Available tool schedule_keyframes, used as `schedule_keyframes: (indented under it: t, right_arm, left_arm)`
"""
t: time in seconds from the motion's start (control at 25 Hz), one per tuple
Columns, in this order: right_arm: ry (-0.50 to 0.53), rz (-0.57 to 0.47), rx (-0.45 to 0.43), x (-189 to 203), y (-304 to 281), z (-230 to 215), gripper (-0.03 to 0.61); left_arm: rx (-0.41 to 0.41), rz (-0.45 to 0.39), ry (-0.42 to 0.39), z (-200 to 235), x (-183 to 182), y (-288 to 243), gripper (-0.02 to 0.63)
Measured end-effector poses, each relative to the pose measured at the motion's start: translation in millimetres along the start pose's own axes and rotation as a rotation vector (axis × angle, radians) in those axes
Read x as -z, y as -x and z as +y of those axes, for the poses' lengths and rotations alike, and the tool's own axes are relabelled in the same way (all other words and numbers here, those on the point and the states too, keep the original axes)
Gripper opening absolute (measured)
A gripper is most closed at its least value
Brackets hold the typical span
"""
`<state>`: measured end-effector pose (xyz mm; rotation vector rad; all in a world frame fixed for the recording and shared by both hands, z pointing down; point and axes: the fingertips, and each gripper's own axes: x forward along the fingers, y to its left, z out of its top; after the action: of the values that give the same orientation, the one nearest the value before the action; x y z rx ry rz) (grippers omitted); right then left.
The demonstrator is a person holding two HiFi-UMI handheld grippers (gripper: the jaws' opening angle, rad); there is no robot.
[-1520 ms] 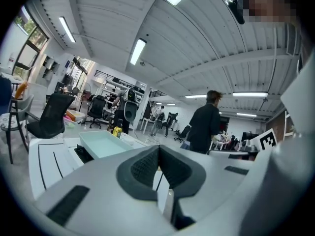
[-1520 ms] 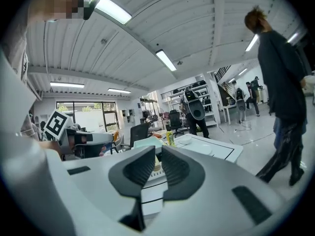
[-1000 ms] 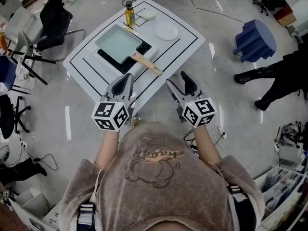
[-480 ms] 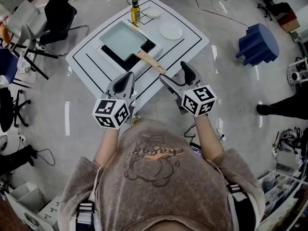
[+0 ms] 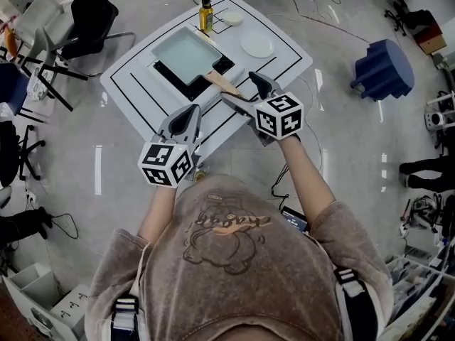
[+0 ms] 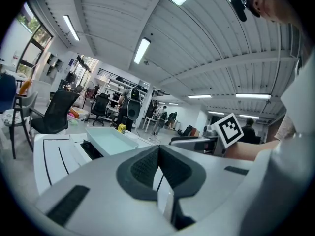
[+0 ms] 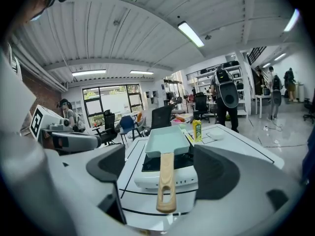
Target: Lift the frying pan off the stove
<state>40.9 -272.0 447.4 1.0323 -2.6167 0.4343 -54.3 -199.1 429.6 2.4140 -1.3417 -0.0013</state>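
Note:
A pale green rectangular frying pan (image 5: pixel 183 54) sits on a black-topped white stove (image 5: pixel 201 76) on the white table (image 5: pixel 128 91). Its wooden handle (image 5: pixel 222 84) points toward me. My right gripper (image 5: pixel 242 95) is open wide at the handle's end; in the right gripper view the handle (image 7: pixel 166 183) runs down between the jaws and no pad touches it, with the pan (image 7: pixel 167 140) beyond. My left gripper (image 5: pixel 186 117) hovers at the table's near edge, shut on nothing. In the left gripper view the pan (image 6: pixel 106 141) lies ahead to the left of the left gripper (image 6: pixel 158 167).
A yellow oil bottle (image 5: pixel 206 13), a small dish (image 5: pixel 232 18) and a white plate (image 5: pixel 257 45) stand on the table's far side. A black office chair (image 5: pixel 92 16) is at the left, a blue block (image 5: pixel 382 68) on the floor at the right.
My right gripper has moved forward and left up to the pan handle's end, and its jaws have spread wider. The left gripper has stayed near the table's edge.

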Motion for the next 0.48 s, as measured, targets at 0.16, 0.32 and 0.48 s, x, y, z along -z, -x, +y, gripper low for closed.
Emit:
schedule_keyframes:
  t: [0.16, 0.32, 0.48]
  right_arm:
    - [0.041, 0.091, -0.039, 9, -25, 0, 0.416]
    - [0.086, 0.19, -0.076, 20, -44, 0, 0.397]
    - [0.105, 0.268, -0.079, 38, -59, -4, 0.38]
  left_arm:
    - [-0.002, 0.003, 0.002, 0, 1, 4, 0.008]
    - [-0.002, 0.011, 0.002, 2, 4, 7, 0.008]
    - [-0.001, 0.014, 0.006, 2, 7, 10, 0.008]
